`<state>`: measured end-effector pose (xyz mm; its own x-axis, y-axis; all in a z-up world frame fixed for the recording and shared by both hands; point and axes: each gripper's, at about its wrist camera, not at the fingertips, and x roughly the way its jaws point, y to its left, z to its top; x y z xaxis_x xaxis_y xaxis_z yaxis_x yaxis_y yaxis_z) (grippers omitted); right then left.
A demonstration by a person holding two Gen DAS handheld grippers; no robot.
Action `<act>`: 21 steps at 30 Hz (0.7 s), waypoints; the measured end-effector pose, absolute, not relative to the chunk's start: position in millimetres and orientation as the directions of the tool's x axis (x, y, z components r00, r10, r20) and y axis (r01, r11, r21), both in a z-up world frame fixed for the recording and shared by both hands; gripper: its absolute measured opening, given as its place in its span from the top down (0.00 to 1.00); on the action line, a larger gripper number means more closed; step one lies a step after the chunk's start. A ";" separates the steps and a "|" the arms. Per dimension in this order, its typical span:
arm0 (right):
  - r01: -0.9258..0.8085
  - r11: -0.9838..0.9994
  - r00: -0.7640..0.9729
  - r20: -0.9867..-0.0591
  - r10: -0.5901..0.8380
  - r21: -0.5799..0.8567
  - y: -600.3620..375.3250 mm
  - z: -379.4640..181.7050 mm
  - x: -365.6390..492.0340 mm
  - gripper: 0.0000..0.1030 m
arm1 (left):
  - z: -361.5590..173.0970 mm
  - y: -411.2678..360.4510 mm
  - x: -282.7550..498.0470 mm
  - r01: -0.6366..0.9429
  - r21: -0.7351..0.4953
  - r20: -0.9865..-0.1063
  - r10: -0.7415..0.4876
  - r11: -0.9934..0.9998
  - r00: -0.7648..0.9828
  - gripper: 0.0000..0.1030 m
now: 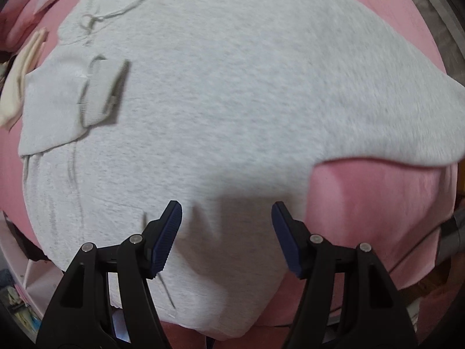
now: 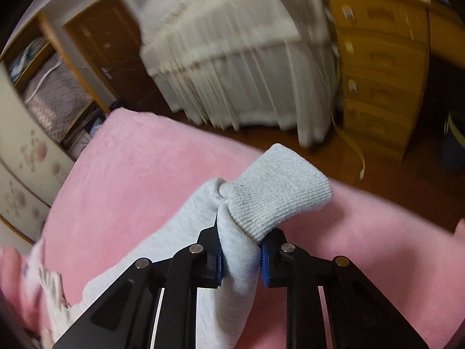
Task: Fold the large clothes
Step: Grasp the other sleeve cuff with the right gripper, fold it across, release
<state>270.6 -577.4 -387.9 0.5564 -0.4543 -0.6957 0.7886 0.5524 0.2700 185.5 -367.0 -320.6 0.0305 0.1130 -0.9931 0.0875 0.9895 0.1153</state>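
A light grey hoodie [image 1: 226, 93] lies spread on a pink bedsheet [image 1: 377, 203]. One sleeve is folded across its body at the left, its ribbed cuff [image 1: 101, 93] lying on the chest, and the drawstring [image 1: 130, 8] curls near the hood. My left gripper [image 1: 226, 218] hangs open above the hoodie's lower part, with nothing between its fingers. In the right wrist view my right gripper [image 2: 239, 250] is shut on the other sleeve [image 2: 241, 258] just behind its ribbed cuff [image 2: 276, 192]. That sleeve is lifted off the pink sheet [image 2: 130, 174].
A cream folded cloth [image 1: 20, 78] lies at the sheet's left edge. Beyond the bed stand a white fringed cover [image 2: 238, 67], a wooden chest of drawers [image 2: 380, 64], a brown door [image 2: 107, 43] and an open shelf with bedding [image 2: 52, 93].
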 end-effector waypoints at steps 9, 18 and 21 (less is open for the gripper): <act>0.536 0.833 0.739 -0.554 -0.383 0.139 -459.9 -294.3 348.4 0.82 | -287.9 -270.4 199.0 -0.185 0.053 -0.986 0.081 0.981 0.148 0.40; 0.283 0.950 0.794 -0.588 -0.156 0.131 -289.1 -299.8 439.4 0.82 | -293.3 -144.2 184.0 -0.221 -0.012 -0.987 0.023 0.975 0.156 0.40; 0.202 0.978 0.766 -0.630 -0.128 0.047 -222.4 -337.3 463.6 0.82 | -298.6 -104.8 185.1 -0.240 -0.031 -0.990 0.003 0.970 0.140 0.40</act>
